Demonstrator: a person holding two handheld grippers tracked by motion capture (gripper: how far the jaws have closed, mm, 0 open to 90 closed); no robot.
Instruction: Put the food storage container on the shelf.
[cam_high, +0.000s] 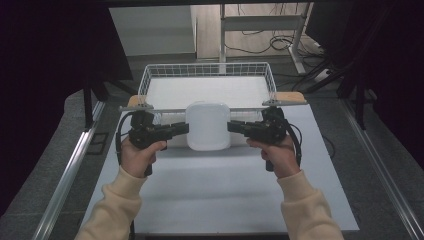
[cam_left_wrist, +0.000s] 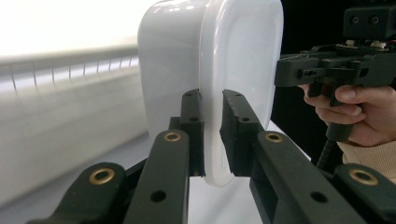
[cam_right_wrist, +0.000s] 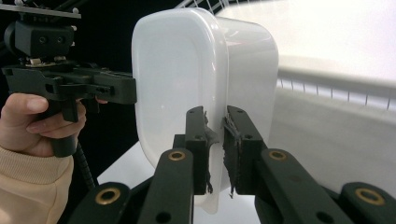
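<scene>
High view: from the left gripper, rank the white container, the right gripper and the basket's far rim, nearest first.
1. white container, clamped at its left edge by the left gripper.
2. right gripper, on the container's opposite edge.
3. wire basket far rim, beyond both, at the table's far end.

A white rounded plastic container (cam_high: 208, 125) sits mid-table, before a white wire basket (cam_high: 207, 70) at the far edge, between the left gripper (cam_high: 184, 129) and right gripper (cam_high: 232, 126).
</scene>
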